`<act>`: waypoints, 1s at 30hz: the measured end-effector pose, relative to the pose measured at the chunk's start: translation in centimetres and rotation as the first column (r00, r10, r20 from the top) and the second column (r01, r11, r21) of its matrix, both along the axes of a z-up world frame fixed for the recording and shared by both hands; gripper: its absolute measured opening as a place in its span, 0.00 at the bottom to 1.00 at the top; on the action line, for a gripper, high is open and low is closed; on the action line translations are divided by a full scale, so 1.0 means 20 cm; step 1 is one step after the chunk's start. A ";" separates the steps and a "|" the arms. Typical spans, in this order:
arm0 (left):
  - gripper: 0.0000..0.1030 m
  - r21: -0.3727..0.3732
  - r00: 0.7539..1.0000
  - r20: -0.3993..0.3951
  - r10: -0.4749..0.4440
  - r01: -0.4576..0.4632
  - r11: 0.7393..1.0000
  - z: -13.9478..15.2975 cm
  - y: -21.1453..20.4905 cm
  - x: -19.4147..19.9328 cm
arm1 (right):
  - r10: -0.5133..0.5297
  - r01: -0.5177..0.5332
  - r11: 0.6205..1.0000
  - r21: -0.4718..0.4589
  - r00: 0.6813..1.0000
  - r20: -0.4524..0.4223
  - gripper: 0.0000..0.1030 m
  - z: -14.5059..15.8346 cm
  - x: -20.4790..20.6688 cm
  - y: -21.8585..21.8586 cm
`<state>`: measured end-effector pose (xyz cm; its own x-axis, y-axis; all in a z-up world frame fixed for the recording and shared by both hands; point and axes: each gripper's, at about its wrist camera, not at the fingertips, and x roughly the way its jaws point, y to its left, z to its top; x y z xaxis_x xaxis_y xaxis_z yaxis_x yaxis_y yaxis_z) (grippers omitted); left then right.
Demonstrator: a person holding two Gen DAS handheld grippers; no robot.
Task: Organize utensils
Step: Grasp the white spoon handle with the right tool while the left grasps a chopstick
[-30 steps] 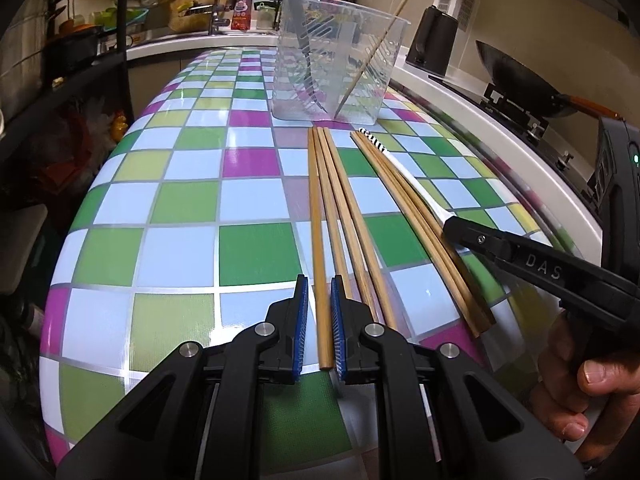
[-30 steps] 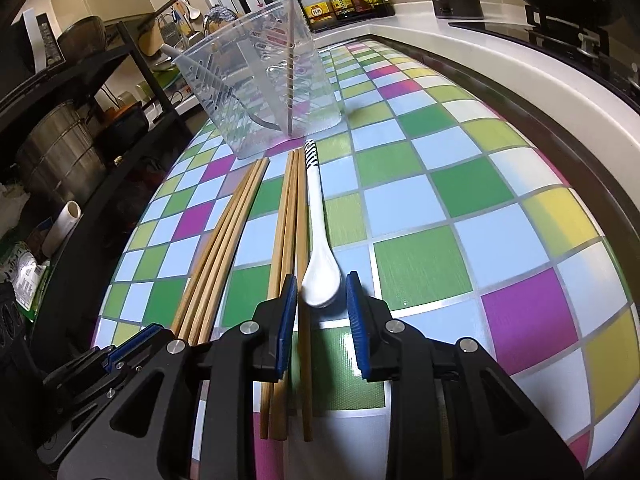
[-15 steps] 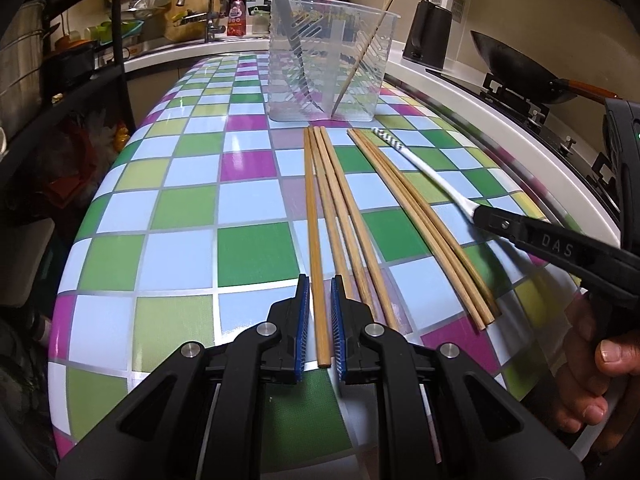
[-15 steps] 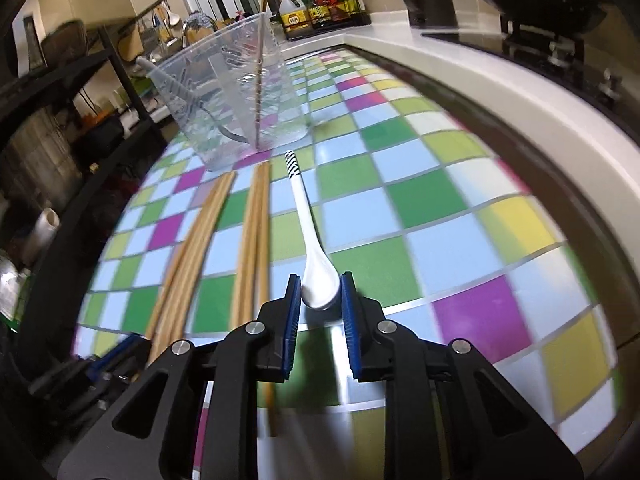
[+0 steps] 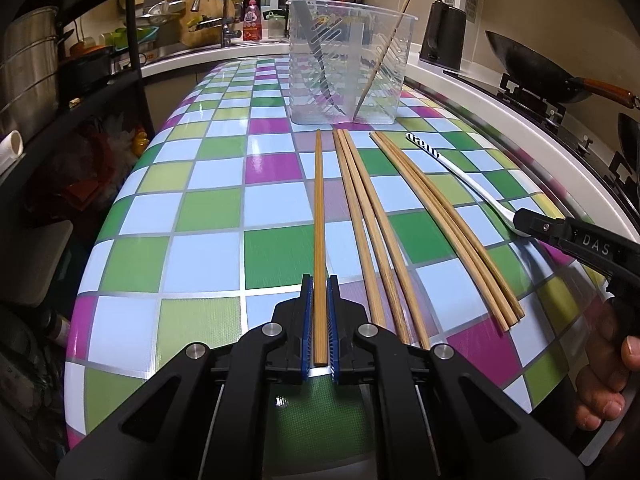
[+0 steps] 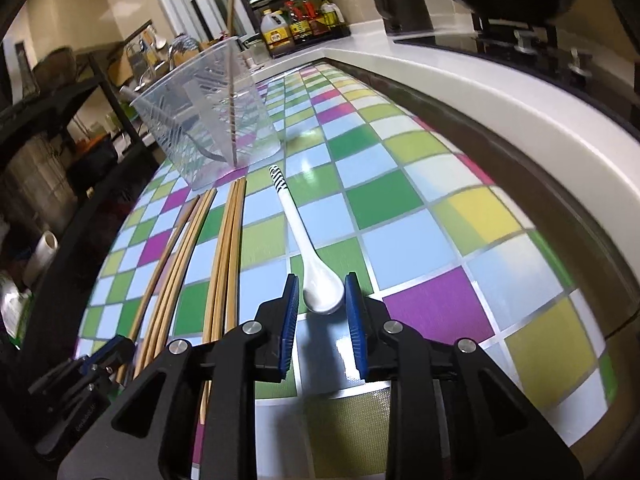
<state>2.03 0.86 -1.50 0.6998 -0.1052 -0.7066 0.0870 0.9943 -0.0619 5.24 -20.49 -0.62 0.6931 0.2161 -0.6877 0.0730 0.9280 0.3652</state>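
My left gripper (image 5: 319,285) is shut on the near end of one wooden chopstick (image 5: 319,200), which lies along the checkered table apart from the others. Two bundles of chopsticks (image 5: 370,216) (image 5: 440,220) lie to its right. A white spoon (image 6: 310,256) with a striped handle lies further right. Its bowl sits between the pads of my right gripper (image 6: 322,284), whose jaws are opening with a gap on each side. In the left wrist view the right gripper (image 5: 522,218) shows at the spoon (image 5: 472,178). A clear plastic container (image 5: 348,64) at the far end holds a spatula and one chopstick.
A white counter rim (image 6: 520,128) borders the table on the right, with a black kettle (image 5: 442,36) and a wok (image 5: 528,72) on a stove behind it. A dark shelf with pots (image 5: 60,80) stands to the left. A hand (image 5: 608,380) holds the right gripper.
The left jaws closed onto one chopstick, which now lies apart from its bundle. The right gripper slid the spoon rightward away from the chopsticks, and its jaws have widened.
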 end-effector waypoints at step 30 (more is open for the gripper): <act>0.07 0.045 0.998 0.054 0.011 -0.014 0.999 -0.01 -0.03 -0.06 | 0.033 0.019 0.948 -0.318 0.987 0.157 0.20 -0.01 -0.14 0.16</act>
